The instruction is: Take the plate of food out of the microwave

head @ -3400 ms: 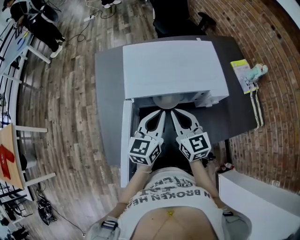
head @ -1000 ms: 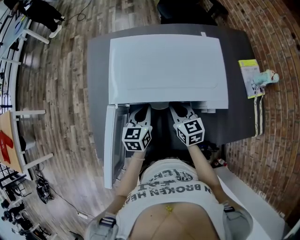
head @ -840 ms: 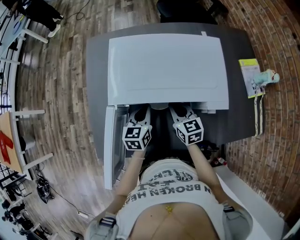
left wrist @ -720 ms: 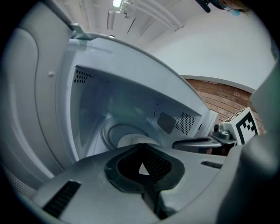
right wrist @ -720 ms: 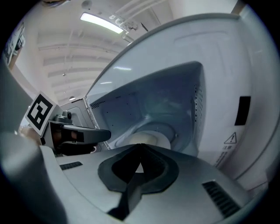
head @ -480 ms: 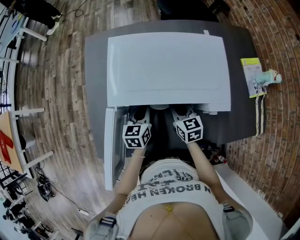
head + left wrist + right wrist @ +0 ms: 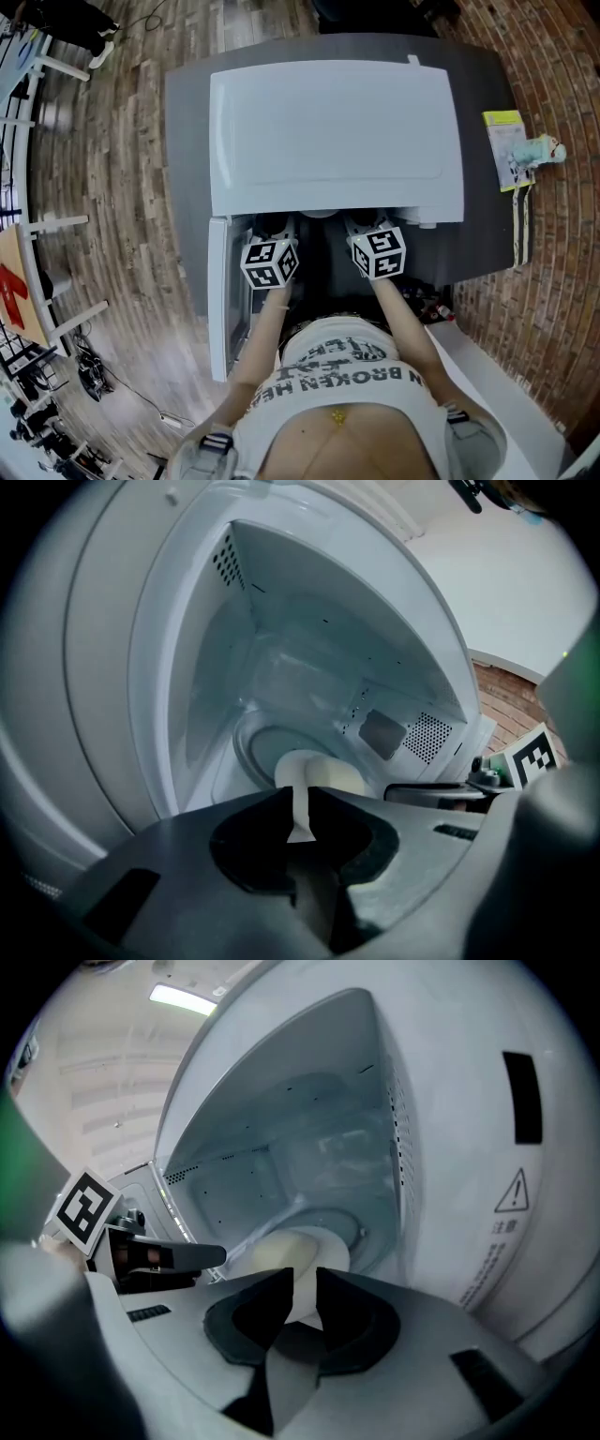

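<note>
One plate (image 7: 323,771), cream-coloured, sits inside the microwave (image 7: 333,131) on the single glass turntable (image 7: 251,752); what lies on it can't be made out. Seen from the other side too, same spot (image 7: 281,1252).

Two grippers, both reaching in through the opening towards the plate's near rim. Left gripper (image 7: 298,808): jaws a narrow slit apart, just been opening, plate rim showing in the slit; no clear press of the pads on it. Right gripper (image 7: 305,1293): same, jaws slightly parted and just been opening, rim in the gap, contact not certain.

Two marker cubes in the head view, left (image 7: 270,263) and right (image 7: 378,253), side by side at the cavity mouth.

One door (image 7: 217,300), swung open at the left. One white microwave on one dark grey table (image 7: 187,169). At the table's right edge, one yellow-edged card (image 7: 504,141) and one small figure (image 7: 544,150), well apart from the microwave
</note>
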{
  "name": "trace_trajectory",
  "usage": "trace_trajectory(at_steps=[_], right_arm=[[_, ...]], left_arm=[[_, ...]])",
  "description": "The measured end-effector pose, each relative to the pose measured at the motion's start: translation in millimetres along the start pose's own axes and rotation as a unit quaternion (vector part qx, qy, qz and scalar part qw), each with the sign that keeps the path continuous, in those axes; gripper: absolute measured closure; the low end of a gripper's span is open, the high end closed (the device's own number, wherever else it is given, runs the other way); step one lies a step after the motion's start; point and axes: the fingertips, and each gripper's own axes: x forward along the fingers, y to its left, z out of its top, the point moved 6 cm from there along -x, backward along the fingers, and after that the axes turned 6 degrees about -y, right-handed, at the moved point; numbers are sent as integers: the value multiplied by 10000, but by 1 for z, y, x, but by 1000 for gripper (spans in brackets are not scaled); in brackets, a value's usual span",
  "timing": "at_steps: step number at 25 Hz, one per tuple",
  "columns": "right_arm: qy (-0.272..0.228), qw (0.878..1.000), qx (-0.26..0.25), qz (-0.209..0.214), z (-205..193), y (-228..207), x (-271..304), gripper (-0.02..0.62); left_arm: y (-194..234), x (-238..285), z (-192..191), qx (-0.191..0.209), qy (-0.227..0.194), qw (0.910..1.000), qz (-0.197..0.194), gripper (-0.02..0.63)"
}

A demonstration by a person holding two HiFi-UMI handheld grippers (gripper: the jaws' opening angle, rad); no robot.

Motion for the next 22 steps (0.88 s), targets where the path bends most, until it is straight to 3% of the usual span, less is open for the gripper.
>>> trace_trajectory(at_steps=[7, 14, 22], right_arm=[[113, 9995, 241, -147, -9, 2, 6, 416], [47, 9903, 1300, -498, -20, -8, 9, 408], [-35, 9831, 1770, -471, -20, -16, 15, 410]], left_arm=[[8, 4, -6, -197, 140, 9997, 89, 475], [18, 10, -7, -582, 114, 9982, 65, 449], [22, 25, -10, -1214, -26, 9924, -200, 451]])
